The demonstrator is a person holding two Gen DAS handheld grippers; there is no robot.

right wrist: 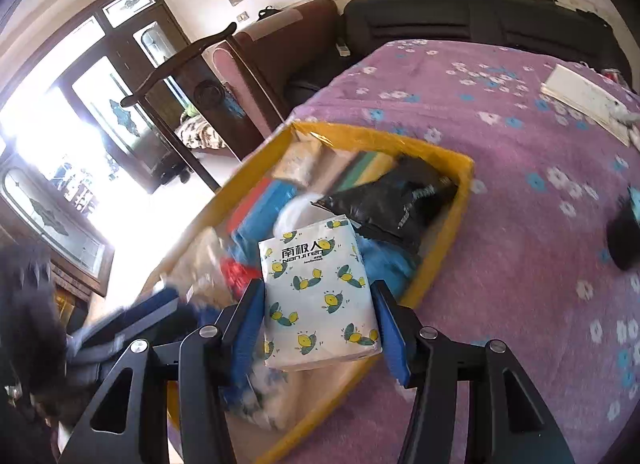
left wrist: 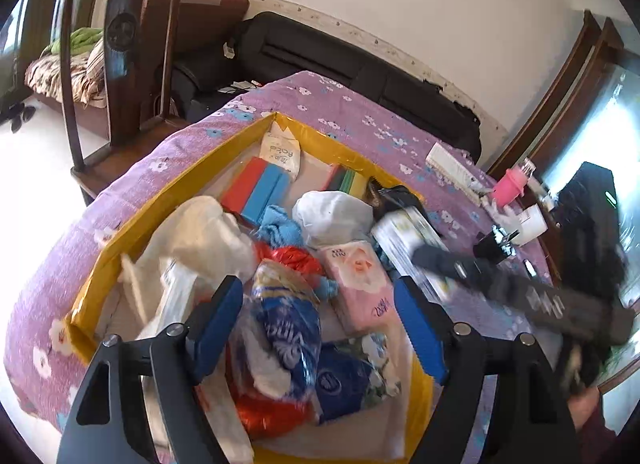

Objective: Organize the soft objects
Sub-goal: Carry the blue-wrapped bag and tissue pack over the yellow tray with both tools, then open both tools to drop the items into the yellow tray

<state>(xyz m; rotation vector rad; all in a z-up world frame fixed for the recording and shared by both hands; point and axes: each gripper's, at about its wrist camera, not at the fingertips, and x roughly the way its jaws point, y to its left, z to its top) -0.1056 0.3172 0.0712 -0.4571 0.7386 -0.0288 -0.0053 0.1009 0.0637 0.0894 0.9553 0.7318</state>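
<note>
A yellow box [left wrist: 176, 192] full of soft things stands on a purple flowered cloth [left wrist: 60, 264]. My left gripper [left wrist: 320, 328] hangs open over the box's near end. Under its jaws lies a blue and white plastic pack [left wrist: 280, 328], untouched by the pads, with a pink tissue pack [left wrist: 360, 280], a red bag [left wrist: 288, 256] and a white bag [left wrist: 200, 240] around it. My right gripper [right wrist: 320, 324] is shut on a white tissue pack with a lemon print [right wrist: 320, 292], held above the yellow box [right wrist: 400, 140]. A black bag [right wrist: 392, 204] lies in the far corner.
A dark wooden chair [left wrist: 120, 44] stands at the table's far left and a black sofa [left wrist: 320, 52] runs along the wall. On the cloth to the right are a white flat box [left wrist: 452, 164], a pink bottle [left wrist: 512, 184] and a white cup [left wrist: 532, 224].
</note>
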